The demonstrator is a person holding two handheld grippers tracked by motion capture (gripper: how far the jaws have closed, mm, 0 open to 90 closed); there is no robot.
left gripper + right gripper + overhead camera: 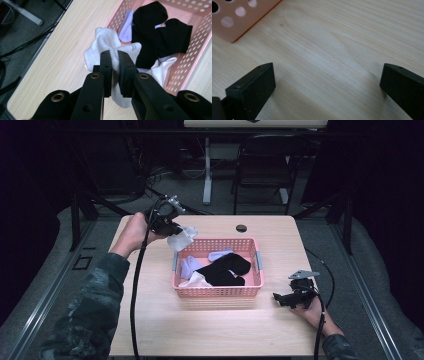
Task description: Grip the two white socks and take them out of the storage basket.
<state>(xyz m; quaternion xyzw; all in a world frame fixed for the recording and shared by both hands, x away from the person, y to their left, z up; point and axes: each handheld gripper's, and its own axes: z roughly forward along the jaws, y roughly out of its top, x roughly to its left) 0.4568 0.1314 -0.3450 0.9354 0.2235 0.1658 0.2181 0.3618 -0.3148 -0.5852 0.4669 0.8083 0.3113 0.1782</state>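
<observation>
Up at the far-left corner of the pink basket (218,291), the left tool (114,62) pinches a white sock (105,42) above the worktop (150,320). Black socks (227,270) lie inside. The right tool (327,82) rests spread, empty.

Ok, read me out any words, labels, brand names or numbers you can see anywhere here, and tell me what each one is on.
No text can be read anywhere.
White cotton sock clamped in the left gripper: a small dark mark near its cuff, too blurred to read.
Pink perforated plastic basket, black socks, pale wooden table, open right gripper: no markings visible.
</observation>
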